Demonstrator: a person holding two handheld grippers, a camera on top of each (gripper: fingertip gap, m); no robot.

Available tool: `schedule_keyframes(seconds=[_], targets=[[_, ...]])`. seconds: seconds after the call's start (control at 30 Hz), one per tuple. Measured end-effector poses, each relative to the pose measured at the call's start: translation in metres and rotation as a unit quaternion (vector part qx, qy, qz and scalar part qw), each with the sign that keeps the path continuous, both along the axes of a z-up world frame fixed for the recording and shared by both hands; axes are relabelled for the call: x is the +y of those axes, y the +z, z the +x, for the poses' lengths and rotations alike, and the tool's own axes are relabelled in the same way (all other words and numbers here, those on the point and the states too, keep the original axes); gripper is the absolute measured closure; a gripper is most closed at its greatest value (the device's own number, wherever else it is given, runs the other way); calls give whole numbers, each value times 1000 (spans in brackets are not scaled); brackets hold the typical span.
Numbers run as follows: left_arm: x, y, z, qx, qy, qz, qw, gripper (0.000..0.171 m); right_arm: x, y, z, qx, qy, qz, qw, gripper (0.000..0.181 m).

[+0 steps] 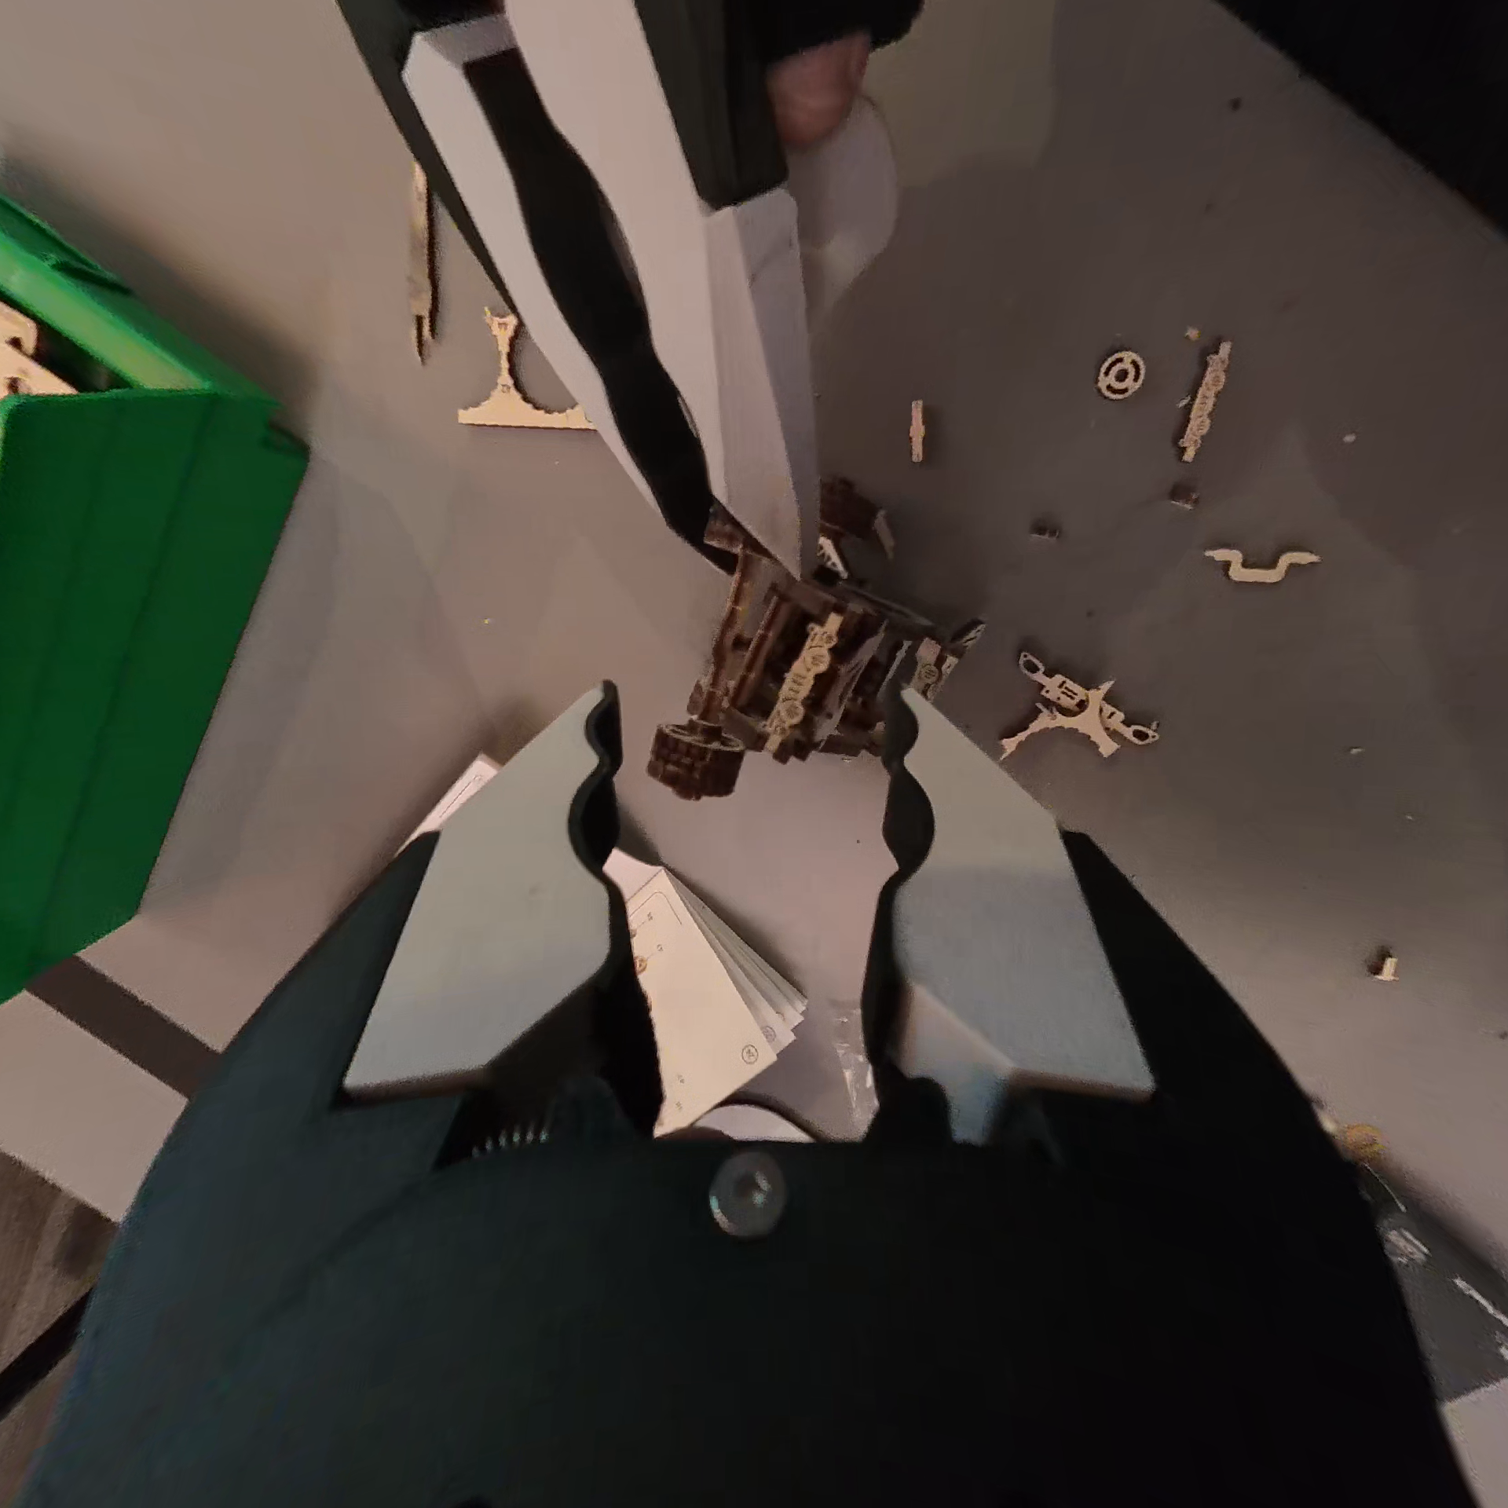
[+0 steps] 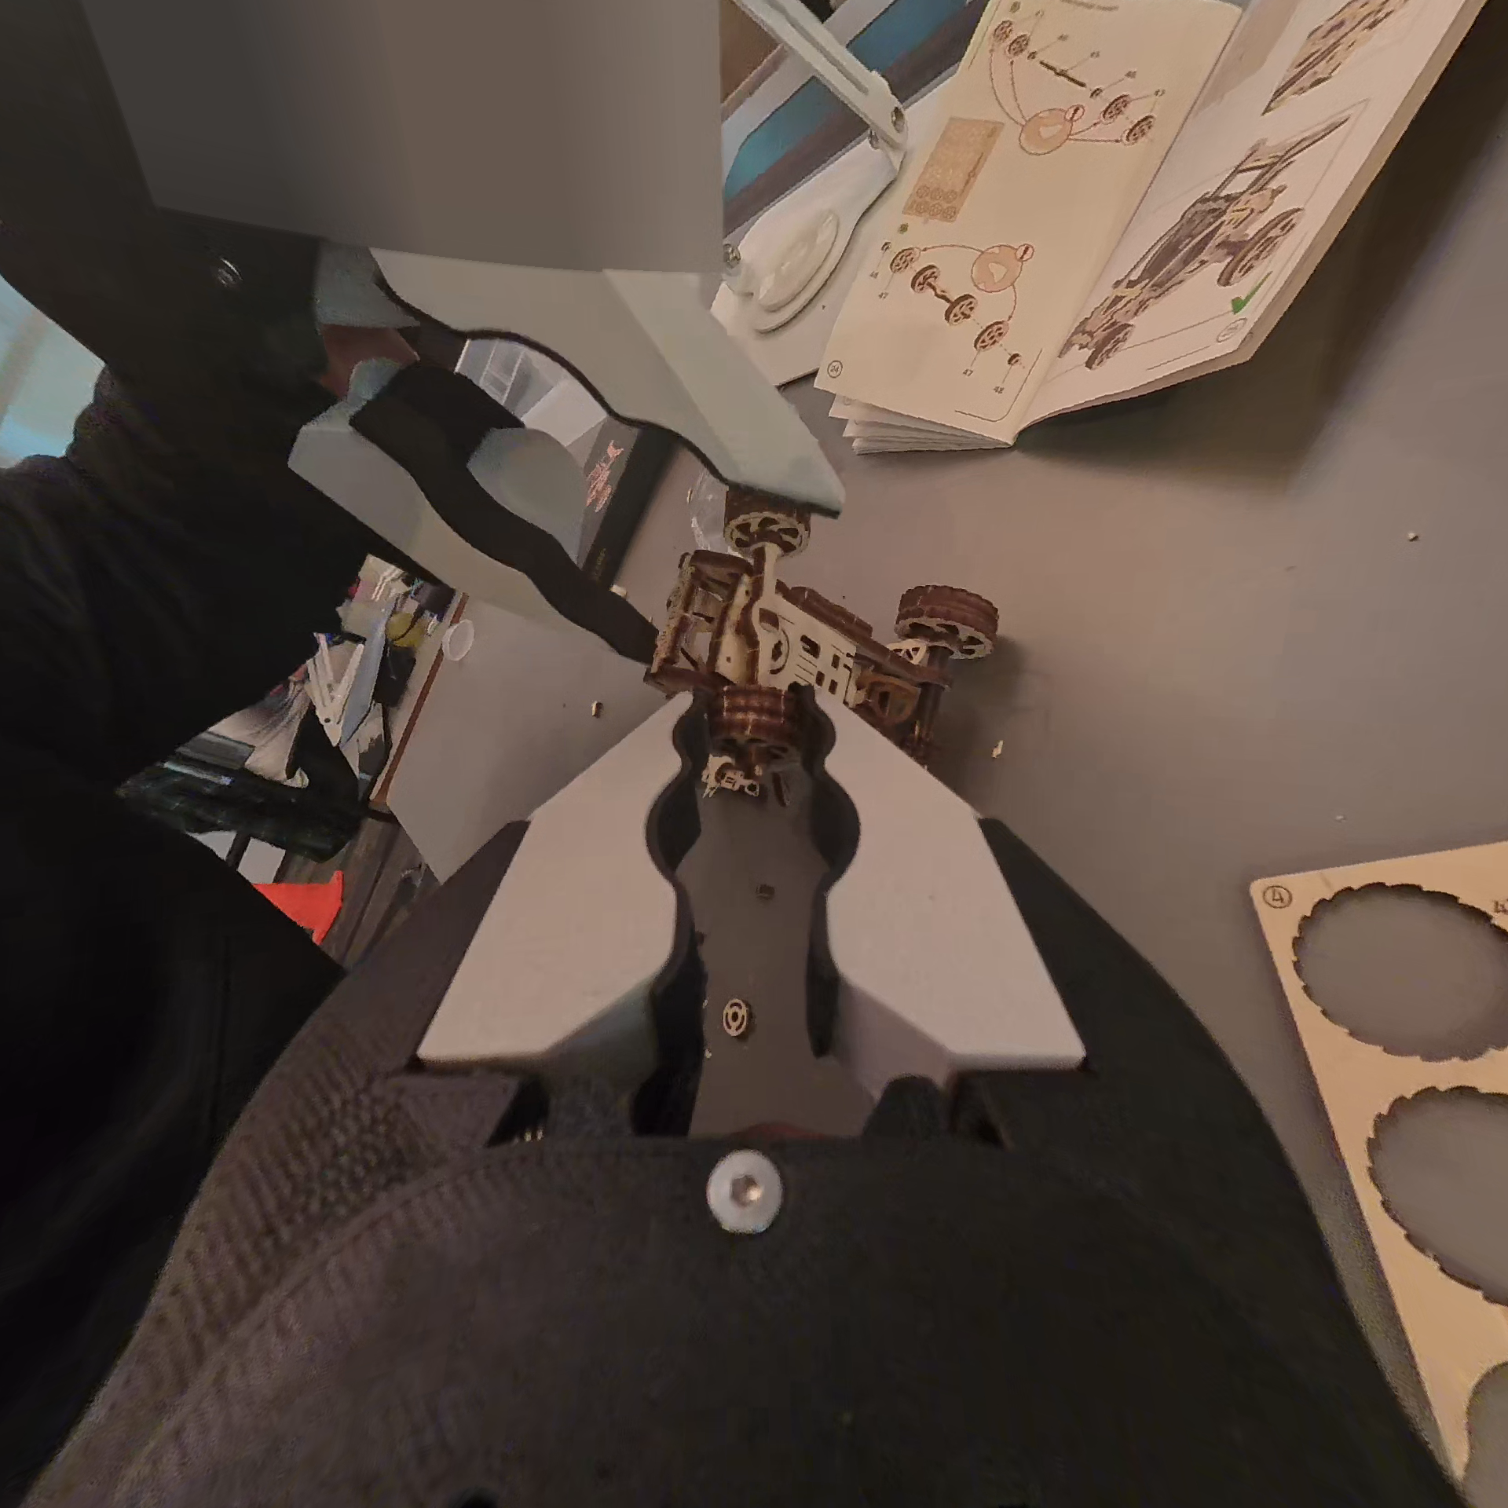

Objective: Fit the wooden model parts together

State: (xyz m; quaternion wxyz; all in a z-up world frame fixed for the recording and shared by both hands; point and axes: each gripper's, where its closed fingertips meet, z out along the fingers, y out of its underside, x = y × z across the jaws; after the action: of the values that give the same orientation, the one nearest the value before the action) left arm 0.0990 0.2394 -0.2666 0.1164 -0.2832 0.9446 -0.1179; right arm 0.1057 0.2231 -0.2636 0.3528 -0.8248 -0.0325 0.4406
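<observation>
Now right gripper (image 2: 755,718) clamps wooden model (image 2: 783,645) wheel (left gripper (image 1: 755,710) gapes).

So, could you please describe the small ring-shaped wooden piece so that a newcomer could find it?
Start at the half-built car mid-table. Among the pale loose bits beyond it, the ring lies beside a long ornate strip. It is the only round piece, with concentric circles cut through.

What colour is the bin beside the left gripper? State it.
Bright green bin, clearest in the left wrist view.

The grey table (image 1: 1224,816) carries the wooden model car (image 1: 808,653). Loose wooden parts (image 1: 1077,714) lie beside the car; an open instruction booklet (image 2: 1061,245) lies beyond it.
</observation>
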Motion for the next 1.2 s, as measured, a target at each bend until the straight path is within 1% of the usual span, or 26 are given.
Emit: schedule_keyframes(seconds=[0.07, 0.13, 0.23, 0.27, 0.33, 0.53, 0.7, 0.83, 1.2], targets=[[-4, -5, -3, 19, -9, -12, 1000, 116, 0, 0, -1, 6, -2, -1, 1000, 162], [-2, -10, -4, 30, -14, -5, 999, 125, -2, 0, -4, 6, 1, 0, 1000, 162], [-4, -12, -5, 41, -14, -12, 999, 127, -2, 0, -5, 10, -1, 1, 1000, 162], [-6, -13, -7, 48, -17, -19, 999, 133, -1, 0, -5, 10, -1, 1, 1000, 162], [-9, -14, -9, 52, -14, -28, 998, 136, -1, 0, -6, 8, 0, 2, 1000, 162], [-9, -15, -9, 48, 7, -38, 998, 135, 0, 0, -7, 8, 4, 7, 1000, 162], [-5, -20, -10, 42, 23, -22, 999, 123, 2, 4, -10, 1, 31, 15, 999, 162], [-6, -21, -13, 38, 27, -30, 998, 129, 2, 2, -10, 0, 50, 6, 999, 162], [-4, -22, -12, 31, 29, -27, 999, 126, 6, 4, -13, -2, 52, 6, 999, 162]])
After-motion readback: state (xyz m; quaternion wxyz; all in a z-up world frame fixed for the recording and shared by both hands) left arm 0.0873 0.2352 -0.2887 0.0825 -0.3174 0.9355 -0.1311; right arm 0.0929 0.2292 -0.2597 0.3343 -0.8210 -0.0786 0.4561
